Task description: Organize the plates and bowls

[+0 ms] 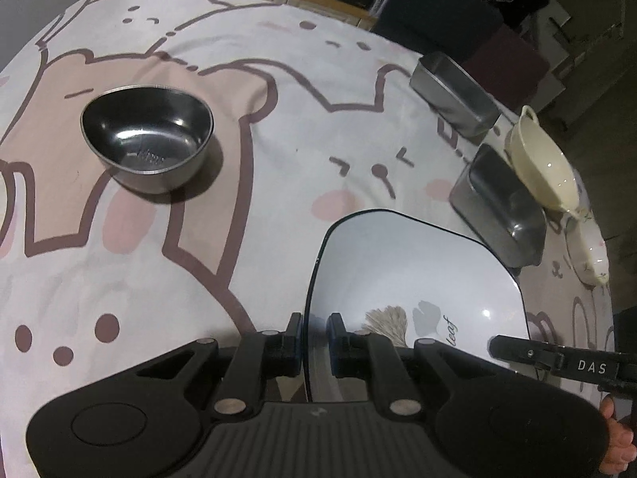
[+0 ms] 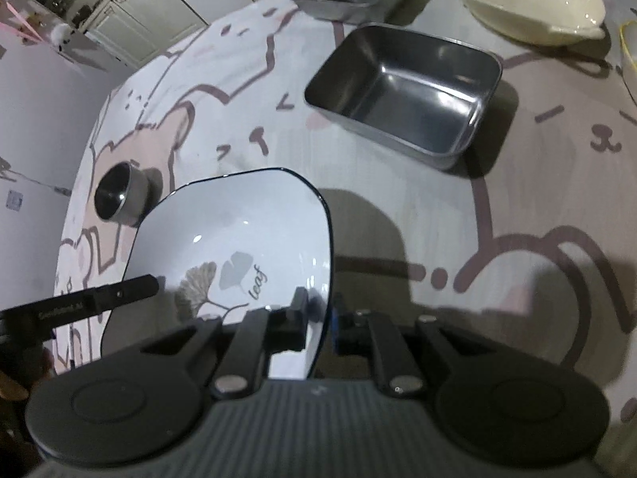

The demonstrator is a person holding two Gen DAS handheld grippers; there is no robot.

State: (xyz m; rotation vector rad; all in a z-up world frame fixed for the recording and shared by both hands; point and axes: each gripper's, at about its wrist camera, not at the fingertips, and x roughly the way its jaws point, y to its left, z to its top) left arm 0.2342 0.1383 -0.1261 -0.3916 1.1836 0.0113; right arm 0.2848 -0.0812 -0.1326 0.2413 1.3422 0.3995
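Both hand-held grippers pinch one white square plate above the worktop.

The left hand-held gripper (image 1: 313,328) and right hand-held gripper (image 2: 320,304), angled steeply down, each clamp nearly closed on opposite rims of the white square plate (image 1: 402,263), dark-edged, glossy, printed with ginkgo leaves and "leaf". Beyond the plate: round steel bowl (image 1: 149,137), steel rectangular tray (image 2: 402,93), cream bowl (image 2: 525,0).

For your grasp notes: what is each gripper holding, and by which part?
Both hold the white plate by its rim: left gripper on one edge, right gripper on the opposite edge.
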